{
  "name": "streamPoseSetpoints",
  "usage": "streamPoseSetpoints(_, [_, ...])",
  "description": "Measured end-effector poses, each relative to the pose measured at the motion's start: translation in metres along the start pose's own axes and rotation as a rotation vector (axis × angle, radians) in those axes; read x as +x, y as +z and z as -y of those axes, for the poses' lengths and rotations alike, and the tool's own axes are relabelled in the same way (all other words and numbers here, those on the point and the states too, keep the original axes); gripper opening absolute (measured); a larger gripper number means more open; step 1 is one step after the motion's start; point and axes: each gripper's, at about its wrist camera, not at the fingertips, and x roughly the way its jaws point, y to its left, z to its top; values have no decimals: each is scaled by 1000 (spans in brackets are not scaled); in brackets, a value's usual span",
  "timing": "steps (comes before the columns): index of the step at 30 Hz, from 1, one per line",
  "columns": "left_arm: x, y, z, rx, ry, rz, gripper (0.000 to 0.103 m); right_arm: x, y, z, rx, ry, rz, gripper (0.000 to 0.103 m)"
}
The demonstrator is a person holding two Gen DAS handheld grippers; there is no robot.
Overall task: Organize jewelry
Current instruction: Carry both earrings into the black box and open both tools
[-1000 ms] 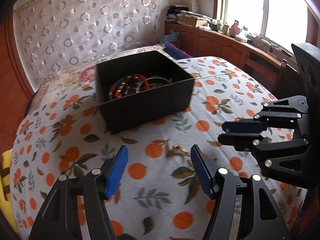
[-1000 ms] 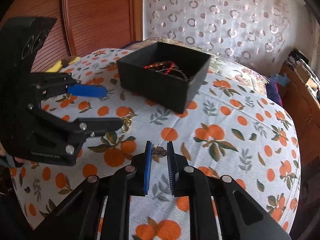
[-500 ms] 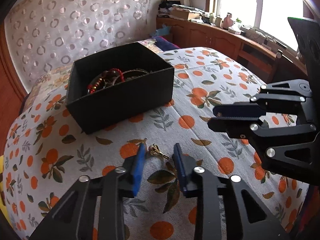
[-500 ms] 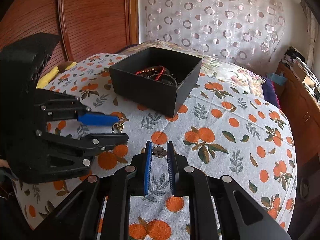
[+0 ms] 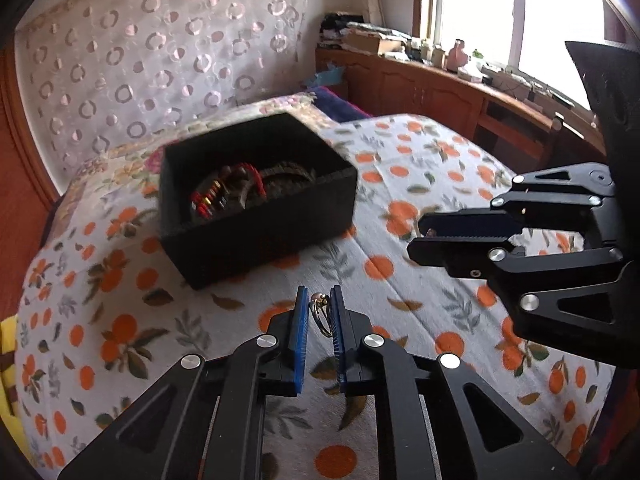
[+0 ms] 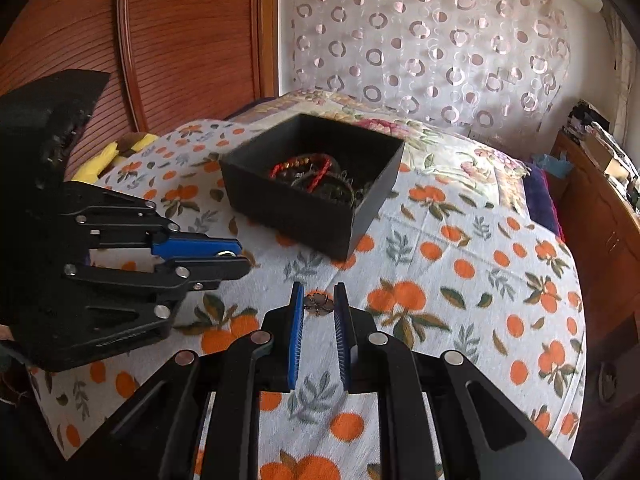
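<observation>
Left side first: the left gripper (image 5: 319, 312) is closed to a narrow gap on a small gold ring (image 5: 320, 312), pinched between the blue pads (image 5: 299, 344), band roughly upright, and clear of the cloth as far as the left wrist view shows. Ahead and slightly left of it sits the black box (image 5: 280, 232), open-topped, holding a red beaded bracelet (image 5: 224, 192) and darker pieces. The box's long side runs roughly across the left gripper's line of reach, near wall facing it, so I judge the carry must go forward and up over that wall. Centre: the orange-print tablecloth (image 6: 460, 280) between grippers and box carries no other loose piece that I can make out. Right side: the right gripper (image 6: 318, 306) is likewise drawn in, holding a small dark flower-shaped trinket (image 6: 318, 304) at its tips, details too small to name. From there the box lies ahead, a corner pointing toward the gripper. Both grippers look about equally near the box; I cannot tell which is closer. In the right wrist view, the left one shows a gold glint at its tips.
</observation>
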Motion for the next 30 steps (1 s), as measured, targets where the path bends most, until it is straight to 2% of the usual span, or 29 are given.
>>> streamPoseSetpoints(8, [-17, 25, -21, -26, 40, 44, 10, 8, 39, 9, 38, 22, 34, 17])
streamPoseSetpoints(13, [-20, 37, -30, -24, 69, 53, 10, 22, 60, 14, 39, -7, 34, 17])
streamPoseSetpoints(18, [-18, 45, -41, -41, 88, 53, 10, 35, 65, 22, 75, -8, 23, 17])
streamPoseSetpoints(24, [-7, 51, -55, -75, 103, 37, 10, 46, 69, 29, 116, 37, 24, 17])
streamPoseSetpoints(30, [4, 58, -67, -102, 109, 25, 10, 46, 71, 28, 117, 46, 21, 18])
